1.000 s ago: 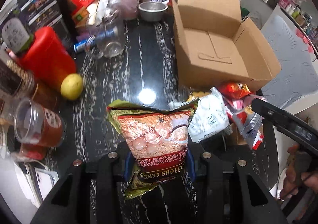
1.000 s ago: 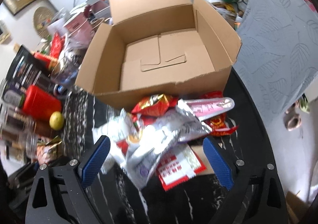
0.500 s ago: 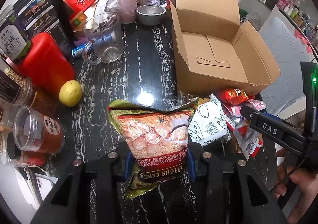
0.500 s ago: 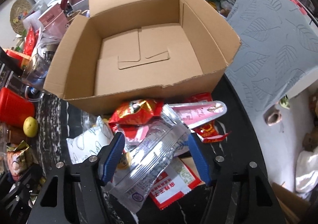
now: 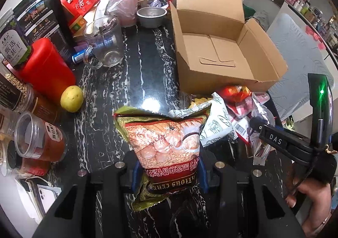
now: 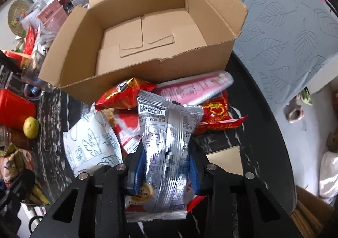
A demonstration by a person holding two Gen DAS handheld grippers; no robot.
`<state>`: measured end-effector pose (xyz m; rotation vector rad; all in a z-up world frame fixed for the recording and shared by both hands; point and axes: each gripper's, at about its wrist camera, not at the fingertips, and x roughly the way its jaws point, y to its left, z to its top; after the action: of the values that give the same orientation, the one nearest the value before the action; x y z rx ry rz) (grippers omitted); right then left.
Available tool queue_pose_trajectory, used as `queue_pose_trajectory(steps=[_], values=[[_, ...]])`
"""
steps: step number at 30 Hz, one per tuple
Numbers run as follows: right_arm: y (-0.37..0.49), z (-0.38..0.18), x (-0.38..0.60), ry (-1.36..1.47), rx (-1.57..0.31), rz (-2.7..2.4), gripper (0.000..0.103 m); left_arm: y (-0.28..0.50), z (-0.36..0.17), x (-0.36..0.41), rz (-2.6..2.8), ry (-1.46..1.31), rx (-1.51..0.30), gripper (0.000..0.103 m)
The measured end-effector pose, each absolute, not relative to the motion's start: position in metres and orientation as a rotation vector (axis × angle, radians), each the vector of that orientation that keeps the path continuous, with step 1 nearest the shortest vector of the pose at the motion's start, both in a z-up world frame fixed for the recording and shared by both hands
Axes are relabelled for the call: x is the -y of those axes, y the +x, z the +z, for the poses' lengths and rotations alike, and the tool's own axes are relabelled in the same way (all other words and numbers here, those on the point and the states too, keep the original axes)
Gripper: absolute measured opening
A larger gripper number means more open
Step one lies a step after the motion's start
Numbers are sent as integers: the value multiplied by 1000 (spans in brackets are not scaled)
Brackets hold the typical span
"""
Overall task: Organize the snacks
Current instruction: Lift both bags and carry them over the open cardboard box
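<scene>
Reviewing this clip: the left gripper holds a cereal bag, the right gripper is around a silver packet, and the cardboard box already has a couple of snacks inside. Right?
Not quite. The cardboard box is empty; the right wrist view shows only its bare floor. The rest stands: the left gripper holds the cereal bag, and the right gripper is closing around the silver packet.

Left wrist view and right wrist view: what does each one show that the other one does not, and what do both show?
Only the left wrist view shows the glass mug, the metal bowl, the black pouch and the person's hand holding the right gripper.

Only the right wrist view shows the silver packet between the closing jaws of the right gripper, and the long pink packet.

Both show the empty cardboard box, the lemon, the red container, the white bread packet and the cereal bag held by the left gripper.
</scene>
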<state>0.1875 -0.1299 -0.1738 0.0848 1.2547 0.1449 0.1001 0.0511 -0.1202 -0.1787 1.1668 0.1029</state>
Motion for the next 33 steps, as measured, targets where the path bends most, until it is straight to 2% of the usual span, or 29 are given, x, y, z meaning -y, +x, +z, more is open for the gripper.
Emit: queue_pose_trajectory(steps=[11,33], values=[[152,-150,139,68,-1200,164,33,78,-108,-39,33,-164,-1138,42],[26,-98,159,184,-1088,112,33,22,-71,-5,-264,-49,-1060,42]])
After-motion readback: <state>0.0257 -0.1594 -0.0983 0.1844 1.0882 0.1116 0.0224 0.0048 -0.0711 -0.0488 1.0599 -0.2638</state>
